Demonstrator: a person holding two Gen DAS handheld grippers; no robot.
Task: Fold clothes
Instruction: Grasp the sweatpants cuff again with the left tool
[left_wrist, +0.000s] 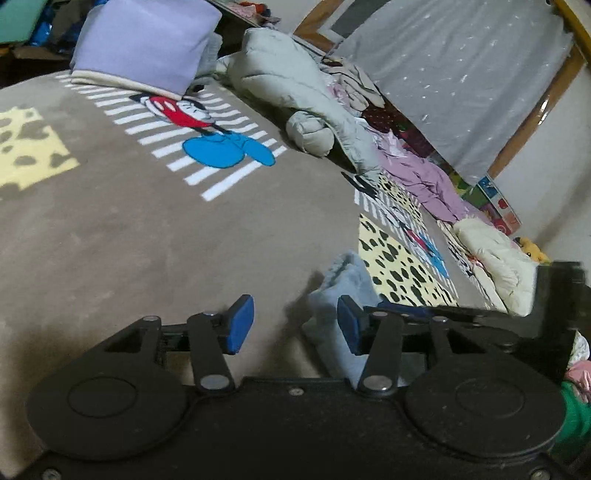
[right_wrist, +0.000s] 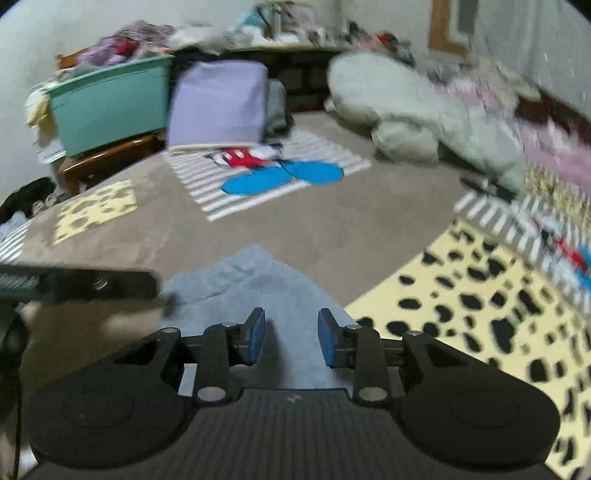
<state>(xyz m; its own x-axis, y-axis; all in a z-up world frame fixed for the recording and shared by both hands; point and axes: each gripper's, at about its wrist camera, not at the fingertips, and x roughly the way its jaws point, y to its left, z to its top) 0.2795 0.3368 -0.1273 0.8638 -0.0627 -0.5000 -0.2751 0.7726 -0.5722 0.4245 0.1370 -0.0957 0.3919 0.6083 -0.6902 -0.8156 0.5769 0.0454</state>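
Hovering over tan blanket (left_wrist: 147, 229): left gripper (left_wrist: 295, 325) spread, holding nothing, blue cloth (left_wrist: 340, 295) bunched just right of centre, touching right pad. Right gripper (right_wrist: 291, 338) spread, empty, above same cloth (right_wrist: 255, 284) lying near. Lilac cushion (right_wrist: 218, 103) far left, puffy jacket (right_wrist: 413, 107) far right.

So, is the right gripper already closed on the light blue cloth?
No, the right gripper is open above the light blue cloth, with a clear gap between its blue pads.
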